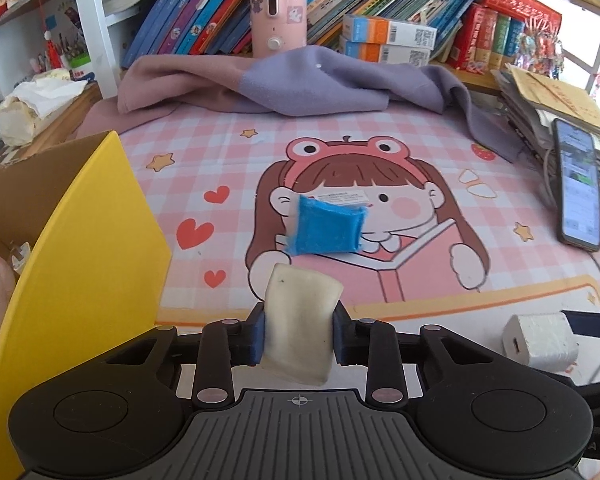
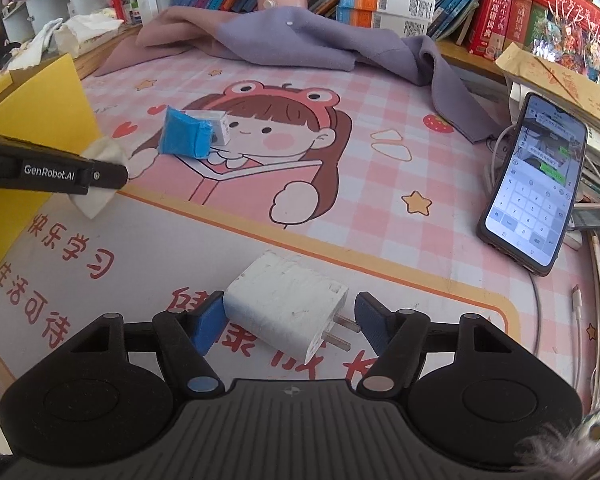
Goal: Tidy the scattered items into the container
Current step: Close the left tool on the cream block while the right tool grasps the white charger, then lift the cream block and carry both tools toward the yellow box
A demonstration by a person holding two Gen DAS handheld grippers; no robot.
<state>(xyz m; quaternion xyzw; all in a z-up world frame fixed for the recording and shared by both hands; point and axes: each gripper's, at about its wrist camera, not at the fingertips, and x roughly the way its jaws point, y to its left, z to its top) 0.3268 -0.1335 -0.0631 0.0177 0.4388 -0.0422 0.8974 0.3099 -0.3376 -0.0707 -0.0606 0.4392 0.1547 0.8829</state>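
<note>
My left gripper [image 1: 299, 330] is shut on a cream-white soft pad [image 1: 300, 312], held upright just above the cartoon desk mat [image 1: 220, 152] and right of the yellow cardboard box [image 1: 80, 260]. The right wrist view shows that gripper [image 2: 116, 176] with the pad [image 2: 104, 152] beside the box [image 2: 28, 120]. A blue packet [image 1: 326, 230] leans on a small white box [image 1: 340, 196] mid-mat. A white charger [image 2: 284, 312] lies on the mat inside my right gripper [image 2: 290, 322]: the left pad [image 2: 210, 320] is on its end, the right pad at its prong tips.
A phone [image 2: 536, 184] with a lit screen leans at the right, with a white cable [image 2: 576, 300] below it. A purple-pink blanket [image 1: 312, 80] is bunched along the back, in front of a pink bottle [image 1: 278, 8] and rows of books. Stacked papers [image 1: 560, 100] fill the right edge.
</note>
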